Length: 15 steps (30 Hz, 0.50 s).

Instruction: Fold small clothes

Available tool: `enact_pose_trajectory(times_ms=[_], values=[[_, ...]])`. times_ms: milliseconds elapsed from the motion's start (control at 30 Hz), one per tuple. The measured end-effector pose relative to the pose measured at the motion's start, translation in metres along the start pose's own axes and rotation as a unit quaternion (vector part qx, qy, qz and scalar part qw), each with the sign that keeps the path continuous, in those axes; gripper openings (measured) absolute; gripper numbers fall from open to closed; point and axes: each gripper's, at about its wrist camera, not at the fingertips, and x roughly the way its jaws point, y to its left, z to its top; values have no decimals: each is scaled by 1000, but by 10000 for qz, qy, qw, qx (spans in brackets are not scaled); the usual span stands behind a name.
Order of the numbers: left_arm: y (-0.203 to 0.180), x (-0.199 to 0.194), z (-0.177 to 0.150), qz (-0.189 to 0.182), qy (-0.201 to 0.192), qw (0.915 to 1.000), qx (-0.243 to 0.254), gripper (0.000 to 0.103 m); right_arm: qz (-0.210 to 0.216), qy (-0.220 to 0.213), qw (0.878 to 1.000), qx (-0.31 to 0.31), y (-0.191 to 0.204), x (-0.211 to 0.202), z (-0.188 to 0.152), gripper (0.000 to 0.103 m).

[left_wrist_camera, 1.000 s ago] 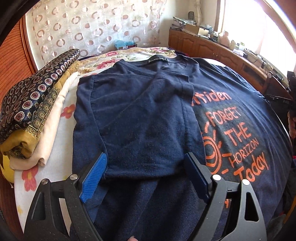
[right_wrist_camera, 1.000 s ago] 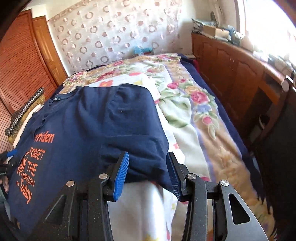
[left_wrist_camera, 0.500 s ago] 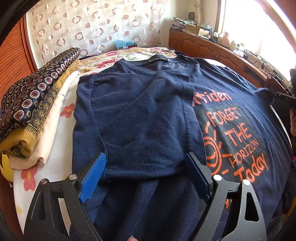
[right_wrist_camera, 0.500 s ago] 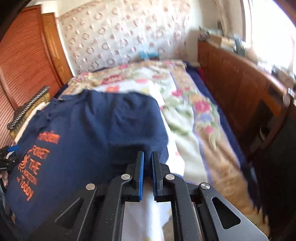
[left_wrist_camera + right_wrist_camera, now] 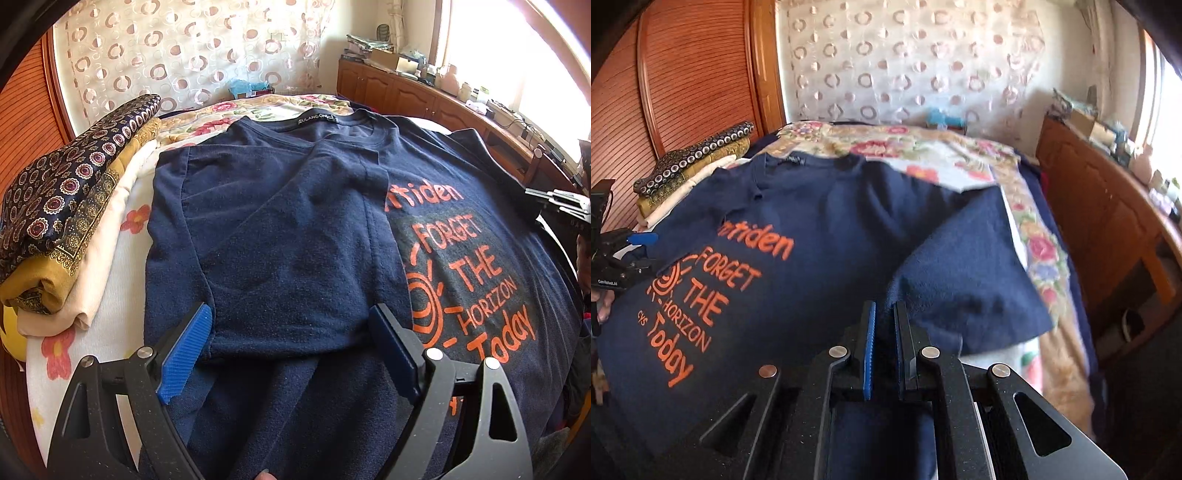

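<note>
A navy T-shirt [image 5: 295,258] is spread over a floral bedspread [image 5: 1045,251], its orange print lying toward 3 o'clock in the left wrist view. Its one side has been folded inward, so a straight folded edge runs from 12 to 6 o'clock beside the print. At 9 o'clock a stack of folded clothes [image 5: 66,221] is set just beside the shirt, leaving only a narrow strip of bedspread between. In the right wrist view, open bedspread is seen from 1 to 4 o'clock, bounded by a wooden cabinet [image 5: 1108,221] at 3 o'clock and a wooden wardrobe door [image 5: 683,74] at 10 o'clock.

The left gripper [image 5: 291,343] is held tilted downward over the folded panel's lower edge, its blue pads spread wide on either side of the panel; contact with the cloth cannot be told. The right gripper [image 5: 884,332] is angled downward, its pads pressed together on the shirt's sleeve [image 5: 967,284], which is raised off the bedspread toward 2 o'clock, its edges blurred.
</note>
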Motion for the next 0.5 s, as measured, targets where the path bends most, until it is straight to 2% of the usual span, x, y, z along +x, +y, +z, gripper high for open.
enact_pose_trajectory(times_ms=[167, 233, 300, 433, 500], values=[[0, 0, 0, -2, 0, 10000, -2, 87, 88, 52, 9999, 115, -8, -6, -1, 20], [0, 0, 0, -2, -1, 10000, -2, 87, 110, -9, 9999, 110, -10, -15, -4, 34], [0, 0, 0, -3, 0, 10000, -2, 87, 139, -177, 9996, 143, -10, -32, -6, 42], [0, 0, 0, -3, -1, 10000, -1, 87, -12, -548, 9978, 372, -23, -53, -8, 47], [0, 0, 0, -2, -1, 10000, -2, 87, -297, -592, 9958, 628, -42, -55, -9, 47]])
